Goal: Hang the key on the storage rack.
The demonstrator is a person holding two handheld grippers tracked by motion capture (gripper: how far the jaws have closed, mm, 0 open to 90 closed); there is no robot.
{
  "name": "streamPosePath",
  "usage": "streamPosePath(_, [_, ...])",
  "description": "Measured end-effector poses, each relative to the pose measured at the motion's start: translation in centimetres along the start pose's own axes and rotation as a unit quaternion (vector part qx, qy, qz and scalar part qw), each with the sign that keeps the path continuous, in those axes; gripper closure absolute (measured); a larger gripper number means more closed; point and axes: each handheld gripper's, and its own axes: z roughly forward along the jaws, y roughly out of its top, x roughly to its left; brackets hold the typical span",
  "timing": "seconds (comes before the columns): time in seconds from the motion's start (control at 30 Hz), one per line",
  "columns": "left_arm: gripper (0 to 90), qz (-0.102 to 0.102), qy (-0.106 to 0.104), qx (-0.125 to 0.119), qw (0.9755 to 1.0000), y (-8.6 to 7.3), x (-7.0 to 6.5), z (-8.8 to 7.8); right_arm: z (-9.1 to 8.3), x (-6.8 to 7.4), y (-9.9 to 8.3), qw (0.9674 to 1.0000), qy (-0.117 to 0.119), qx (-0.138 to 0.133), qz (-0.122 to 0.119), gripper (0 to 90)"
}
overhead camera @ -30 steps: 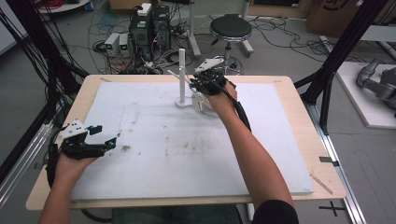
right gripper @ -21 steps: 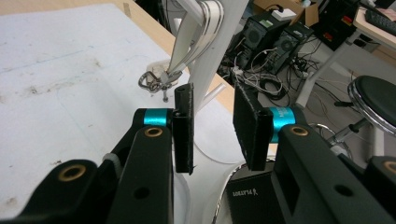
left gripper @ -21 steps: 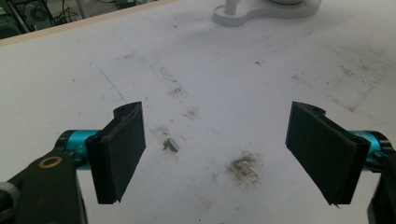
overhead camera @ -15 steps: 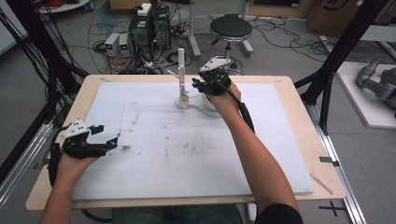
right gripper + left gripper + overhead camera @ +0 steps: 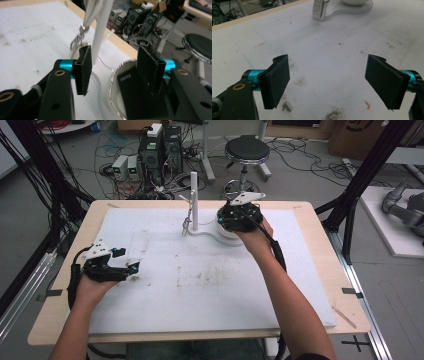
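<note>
Your bench (image 5: 320,270) is covered by a white, smudged mat (image 5: 210,285). At its far middle stands a white stand (image 5: 194,200) with an upright post on a flat base; a small metal clasp (image 5: 187,222) hangs from a short arm beside the post. A shiny bowl (image 5: 117,87) with a dark flat item inside sits on the base's other end. Your right hand-held gripper (image 5: 239,217) hovers right over that bowl, jaws set apart with nothing between them. Your left hand-held gripper (image 5: 131,268) rests low at the mat's left side, well apart from the stand, jaws spread wide and empty.
</note>
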Motion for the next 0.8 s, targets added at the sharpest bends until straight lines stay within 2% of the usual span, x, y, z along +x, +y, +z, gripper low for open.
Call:
streamPosePath(0.1, [20.0,0.006,-0.007,0.000,1.0000,0.5,-0.2,1.0,-0.9,-0.4,-1.1,0.9999,-0.004,-0.008,0.007,43.5])
streamPosePath(0.2, [20.0,0.010,-0.013,0.001,0.9999,0.9,-0.3,1.9,-1.8,-1.0,-2.4,0.9998,-0.008,0.001,0.017,41.0])
streamPosePath(0.23, [20.0,0.012,-0.015,0.001,0.9998,1.0,-0.3,2.1,-2.1,-1.3,-3.0,0.9998,-0.011,-0.004,0.016,41.0])
streamPosePath(0.4, [19.9,0.015,-0.024,-0.001,0.9996,1.5,-0.5,3.1,-3.4,-2.2,-5.5,0.9991,-0.016,0.001,0.040,38.5])
streamPosePath(0.6, [19.9,0.017,-0.029,0.000,0.9994,1.7,-0.7,3.7,-5.1,-3.0,-8.6,0.9977,-0.018,-0.002,0.065,35.3])
streamPosePath(0.8, [20.0,0.015,-0.031,0.001,0.9994,1.7,-0.7,3.8,-6.0,-3.0,-10.7,0.9962,-0.011,-0.004,0.086,30.7])
